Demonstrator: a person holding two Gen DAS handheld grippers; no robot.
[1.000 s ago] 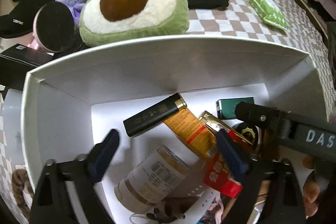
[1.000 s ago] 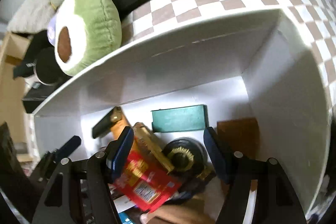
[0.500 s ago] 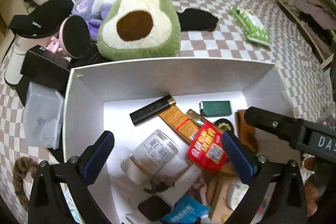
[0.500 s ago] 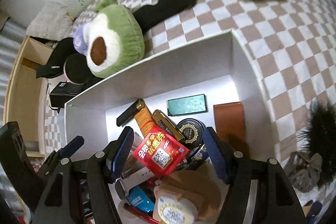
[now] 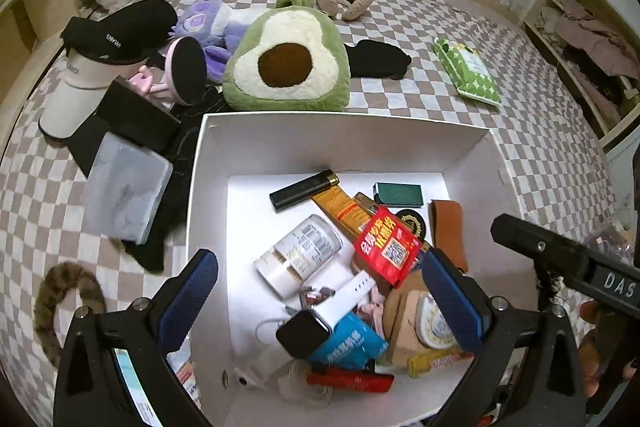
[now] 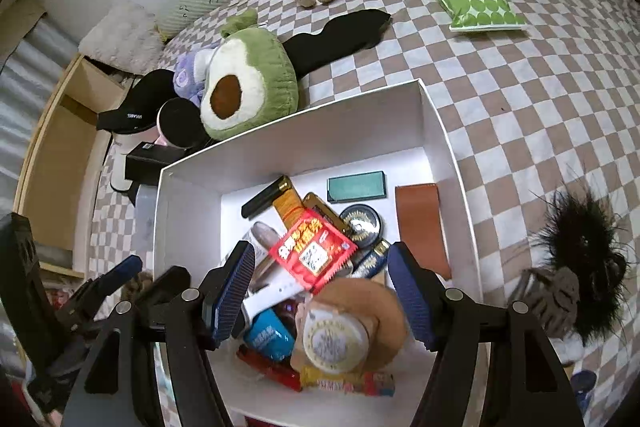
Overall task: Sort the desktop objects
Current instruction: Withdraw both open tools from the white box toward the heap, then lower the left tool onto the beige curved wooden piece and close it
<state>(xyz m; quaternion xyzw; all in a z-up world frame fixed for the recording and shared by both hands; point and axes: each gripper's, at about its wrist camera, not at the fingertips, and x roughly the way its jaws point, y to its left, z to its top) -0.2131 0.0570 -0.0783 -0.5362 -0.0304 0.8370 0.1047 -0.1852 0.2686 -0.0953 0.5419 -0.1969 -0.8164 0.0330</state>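
My left gripper (image 5: 320, 299) and right gripper (image 6: 322, 295) hang spread wide and empty above the white box (image 5: 340, 135). Between my right fingers lies the red packet (image 6: 312, 253), partly covering a white bottle (image 5: 298, 255). Items nearest me are cut off.

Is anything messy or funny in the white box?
Yes. In the white box, things lie jumbled on each other: the red packet rests tilted atop other items, and the white bottle lies on its side. Nothing looks spilled.
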